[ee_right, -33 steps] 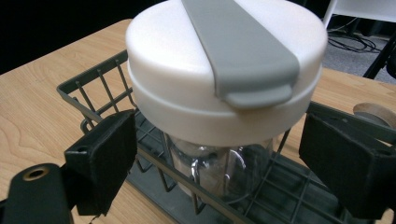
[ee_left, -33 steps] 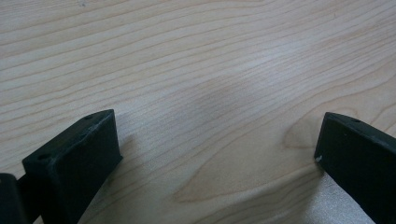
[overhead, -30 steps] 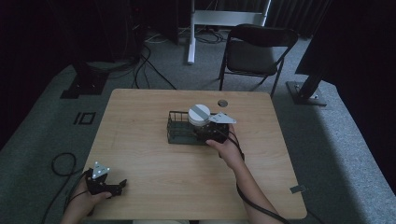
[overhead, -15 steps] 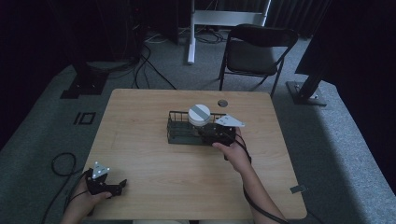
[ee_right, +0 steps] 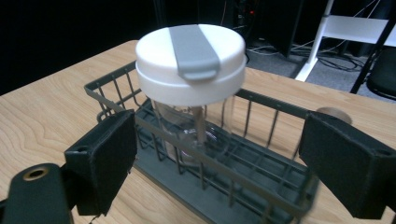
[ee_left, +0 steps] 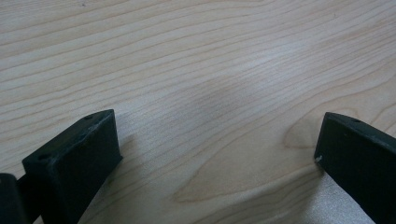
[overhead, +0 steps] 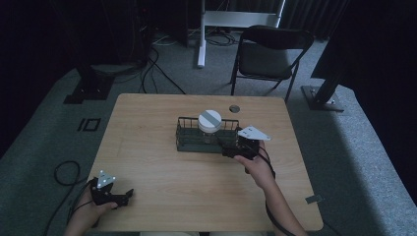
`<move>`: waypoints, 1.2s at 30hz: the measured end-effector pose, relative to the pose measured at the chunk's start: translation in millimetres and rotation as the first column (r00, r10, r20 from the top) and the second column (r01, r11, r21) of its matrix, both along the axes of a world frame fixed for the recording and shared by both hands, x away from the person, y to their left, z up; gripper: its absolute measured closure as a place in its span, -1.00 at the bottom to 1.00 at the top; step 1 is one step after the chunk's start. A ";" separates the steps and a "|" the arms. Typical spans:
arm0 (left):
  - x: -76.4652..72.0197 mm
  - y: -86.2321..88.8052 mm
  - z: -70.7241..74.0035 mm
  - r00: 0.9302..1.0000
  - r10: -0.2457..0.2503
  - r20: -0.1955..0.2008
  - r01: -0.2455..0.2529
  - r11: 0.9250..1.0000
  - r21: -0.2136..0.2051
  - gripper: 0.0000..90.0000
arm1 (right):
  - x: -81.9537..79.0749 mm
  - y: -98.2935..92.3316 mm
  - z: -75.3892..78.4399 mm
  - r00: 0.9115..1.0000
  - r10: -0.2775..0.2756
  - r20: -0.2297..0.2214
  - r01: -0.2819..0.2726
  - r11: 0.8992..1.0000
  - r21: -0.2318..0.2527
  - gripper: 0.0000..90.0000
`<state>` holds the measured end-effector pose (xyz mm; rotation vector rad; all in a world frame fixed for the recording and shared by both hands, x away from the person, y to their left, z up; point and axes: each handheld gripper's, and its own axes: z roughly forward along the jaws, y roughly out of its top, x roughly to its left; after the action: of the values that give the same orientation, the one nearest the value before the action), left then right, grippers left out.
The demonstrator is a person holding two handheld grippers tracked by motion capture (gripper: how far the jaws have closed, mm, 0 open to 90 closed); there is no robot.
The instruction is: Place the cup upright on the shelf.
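We see a light wooden table (overhead: 147, 147) beneath the fingers of both grippers. A small round brown disc (overhead: 234, 108) lies on it, just beyond the fingers of the right gripper (overhead: 227, 149), near the far edge. Farther past those fingers, a black folding chair (overhead: 268, 56) stands on grey carpet (overhead: 354, 147), with a white metal frame (overhead: 236, 19) beside it. A black cable (overhead: 64, 169) loops on the carpet behind the fingers of the left gripper (overhead: 127, 195).
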<state>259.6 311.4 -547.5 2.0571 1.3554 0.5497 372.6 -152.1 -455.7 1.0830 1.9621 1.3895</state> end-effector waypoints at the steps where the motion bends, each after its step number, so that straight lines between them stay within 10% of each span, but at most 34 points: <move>1: 0.0 0.0 0.0 1.000 0.000 0.000 0.000 1.000 0.000 -0.99 | -1.6 -3.0 -0.3 1.000 -0.004 0.000 0.004 1.000 0.003 -0.75; 36: 0.0 0.0 0.1 1.000 0.000 0.000 0.000 1.000 0.001 -0.99 | -37.1 -73.2 -39.1 0.993 -0.112 -0.037 0.111 0.993 -0.029 -0.75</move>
<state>259.6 311.4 -547.4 2.0583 1.3549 0.5504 335.4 -225.4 -494.8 1.1970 1.9104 1.2890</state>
